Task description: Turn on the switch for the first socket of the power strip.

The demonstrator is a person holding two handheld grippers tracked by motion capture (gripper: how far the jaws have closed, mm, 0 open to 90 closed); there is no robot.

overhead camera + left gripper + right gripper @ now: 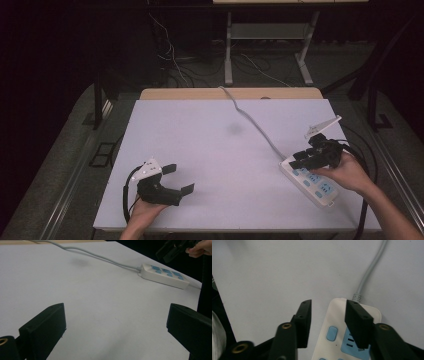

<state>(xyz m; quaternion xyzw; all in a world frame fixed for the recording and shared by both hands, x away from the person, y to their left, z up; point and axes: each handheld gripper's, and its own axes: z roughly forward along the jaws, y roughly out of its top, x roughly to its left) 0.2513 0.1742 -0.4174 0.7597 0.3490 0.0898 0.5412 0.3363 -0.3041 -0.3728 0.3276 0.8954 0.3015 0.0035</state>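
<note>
on the left we see the left gripper (177,179) resting low on the white table (210,150), near the near edge, held by the person's left hand (145,212). its jaws stand wide open, and in the left gripper view there is only bare table surface between them; they hold nothing and touch nothing. around this gripper we find much open room: the whole middle of the table is free, up to the far edge, where a faint dark spot (234,129) lies on the surface.

further to the right, a grey cable (255,125) comes over the far edge and runs diagonally to the white power strip (312,182). the strip lies slanted near the right edge of the table, and its near end is close to the near right corner.

on the right, the right gripper (296,160) hangs over the far end of the strip, where the cable enters, held by the right hand (347,175). its jaws are partly open. in the right gripper view one jaw is over the bare table just beside the strip's long edge, and the other is over the strip's top, above the first blue socket (352,342). we cannot tell if the pads touch the strip; no grip is visible. on this side little room is left before the table's right edge.
</note>
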